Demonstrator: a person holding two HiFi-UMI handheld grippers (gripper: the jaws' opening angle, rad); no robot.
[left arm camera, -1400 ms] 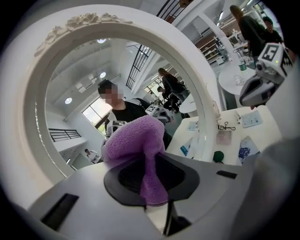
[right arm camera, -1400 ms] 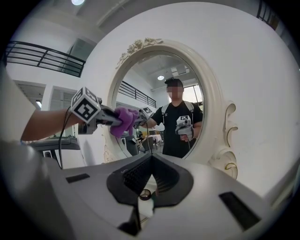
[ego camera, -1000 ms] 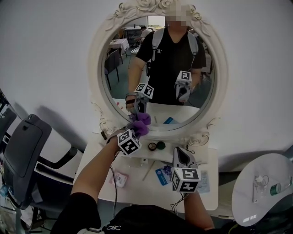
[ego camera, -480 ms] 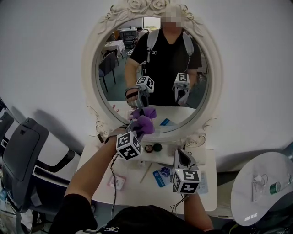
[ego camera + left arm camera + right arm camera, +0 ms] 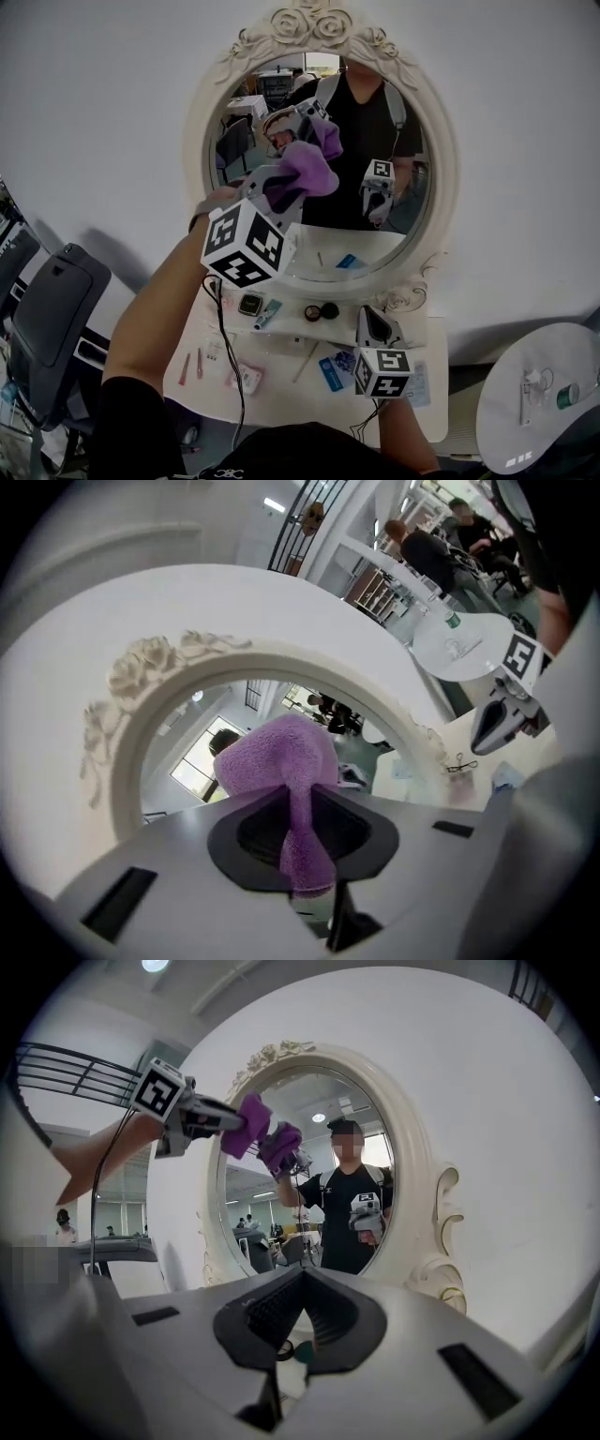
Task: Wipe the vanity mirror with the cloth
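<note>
The oval vanity mirror [image 5: 375, 141] in its white carved frame [image 5: 323, 28] stands at the back of the table. My left gripper [image 5: 286, 186] is raised and shut on the purple cloth [image 5: 314, 171], which presses on the upper left part of the glass. In the left gripper view the purple cloth [image 5: 281, 757] bulges out between the shut jaws, in front of the carved frame [image 5: 141, 672]. My right gripper [image 5: 375, 323] hangs low over the table, shut and holding nothing. The right gripper view shows the mirror [image 5: 328, 1138] and the cloth [image 5: 251, 1124] against it.
Small cosmetic items, blue packets and two dark round lids [image 5: 319, 311] lie on the white table [image 5: 281, 389]. A grey chair [image 5: 47, 309] stands at the left, a round white side table [image 5: 539, 403] at the right. A black cable [image 5: 230, 366] hangs from my left gripper.
My left gripper has risen with the cloth from the mirror's lower rim to the upper left of the glass. The right gripper has stayed put.
</note>
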